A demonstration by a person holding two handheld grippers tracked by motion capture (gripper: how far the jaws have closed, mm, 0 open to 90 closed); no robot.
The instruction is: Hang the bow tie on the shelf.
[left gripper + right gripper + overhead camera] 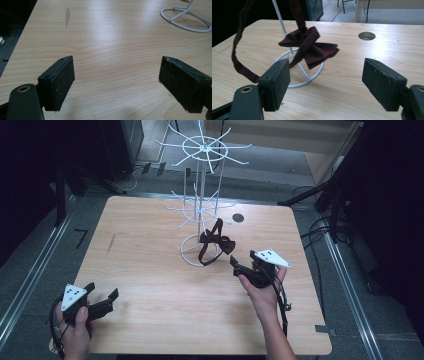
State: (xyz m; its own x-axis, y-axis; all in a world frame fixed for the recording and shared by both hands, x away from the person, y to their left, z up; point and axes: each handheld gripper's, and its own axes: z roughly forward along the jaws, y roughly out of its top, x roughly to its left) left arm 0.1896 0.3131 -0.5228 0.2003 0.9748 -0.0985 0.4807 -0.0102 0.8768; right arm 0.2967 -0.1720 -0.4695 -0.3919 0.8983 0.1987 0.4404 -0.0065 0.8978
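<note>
Bow tie on the rack, looked like the hanging step was done

The dark red bow tie (216, 241) hung by its strap from the white wire rack (201, 200) mid-table. The right gripper (243, 262) sat just beside it, jaws spread, empty; next it probably just needed to pull clear. Its camera caught the strap up close. The left gripper (103, 298) idled wide open.

In the right gripper view, the top edge cuts off the bow tie's strap (239, 47) and the white rack's pole (280, 20), so the hook that holds the strap is out of sight. In the left gripper view the rack's ring base (186, 21) runs off the right edge.
</note>
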